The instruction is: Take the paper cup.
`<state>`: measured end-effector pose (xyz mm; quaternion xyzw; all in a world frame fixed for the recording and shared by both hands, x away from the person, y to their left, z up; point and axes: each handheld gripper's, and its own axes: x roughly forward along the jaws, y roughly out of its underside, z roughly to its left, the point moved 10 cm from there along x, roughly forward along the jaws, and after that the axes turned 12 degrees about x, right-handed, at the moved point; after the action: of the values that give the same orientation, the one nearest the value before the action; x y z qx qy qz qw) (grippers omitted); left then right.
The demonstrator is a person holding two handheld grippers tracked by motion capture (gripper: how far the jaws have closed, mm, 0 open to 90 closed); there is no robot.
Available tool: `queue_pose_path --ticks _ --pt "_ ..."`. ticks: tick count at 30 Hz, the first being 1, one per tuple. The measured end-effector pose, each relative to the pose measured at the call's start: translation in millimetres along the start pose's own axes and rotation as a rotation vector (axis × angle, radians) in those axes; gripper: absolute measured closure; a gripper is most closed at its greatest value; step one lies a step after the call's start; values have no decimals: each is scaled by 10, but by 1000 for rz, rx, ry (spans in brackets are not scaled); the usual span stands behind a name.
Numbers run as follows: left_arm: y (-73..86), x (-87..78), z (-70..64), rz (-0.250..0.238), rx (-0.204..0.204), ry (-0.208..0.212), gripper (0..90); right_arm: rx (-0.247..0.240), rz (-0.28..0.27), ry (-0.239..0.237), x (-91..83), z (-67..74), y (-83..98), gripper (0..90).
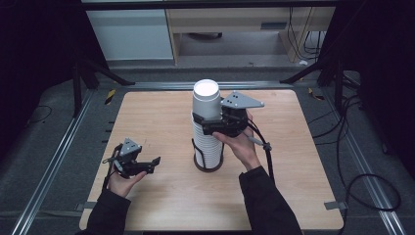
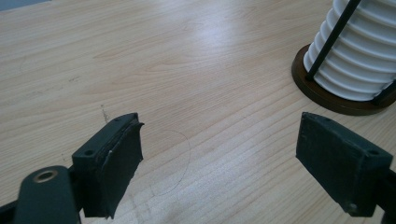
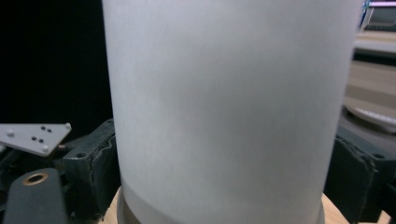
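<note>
A tall stack of white ribbed paper cups [image 1: 208, 144] stands upside down in a holder with a dark round base [image 1: 208, 167] and thin black rods, near the middle of the wooden table [image 1: 156, 117]. My right gripper [image 1: 208, 121] is shut on the top cup [image 1: 205, 100], a pad pressing on each side of it. The right gripper view has this cup [image 3: 224, 102] close up between the jaws of the right gripper [image 3: 219, 182]. My left gripper [image 1: 152, 165] is low over the table's front left, open and holding nothing. The left gripper [image 2: 219, 158] faces bare wood, with the stack [image 2: 359, 56] at upper right.
The holder's base [image 2: 327, 95] lies just beyond the left gripper's far jaw. Metal rails [image 1: 54, 161] run along the floor on both sides of the table. Black cables [image 1: 362, 161] lie on the floor at right. Light furniture [image 1: 132, 34] stands beyond the far edge.
</note>
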<state>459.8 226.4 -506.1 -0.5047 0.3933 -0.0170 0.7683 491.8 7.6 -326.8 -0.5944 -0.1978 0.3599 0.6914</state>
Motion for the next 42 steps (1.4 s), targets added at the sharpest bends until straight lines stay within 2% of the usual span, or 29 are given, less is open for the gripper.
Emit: queue_pose_path --ticks 2,8,17,29,42 --pt "-2 0 -2 -1 0 -1 138 8 -21 -14 -35 24 -69 126" --pt "-3 -3 -1 -2 0 -1 138 -19 5 3 -55 33 -136 138" --pt "-1 -8 4 1 -1 -3 138 -28 -2 -3 -83 59 -220 149" --pt "-7 -13 7 -3 0 -2 138 -44 -44 -9 -157 110 -445 150" --pt "-13 -15 2 -6 -2 1 139 -56 -103 -19 -354 144 -726 153"
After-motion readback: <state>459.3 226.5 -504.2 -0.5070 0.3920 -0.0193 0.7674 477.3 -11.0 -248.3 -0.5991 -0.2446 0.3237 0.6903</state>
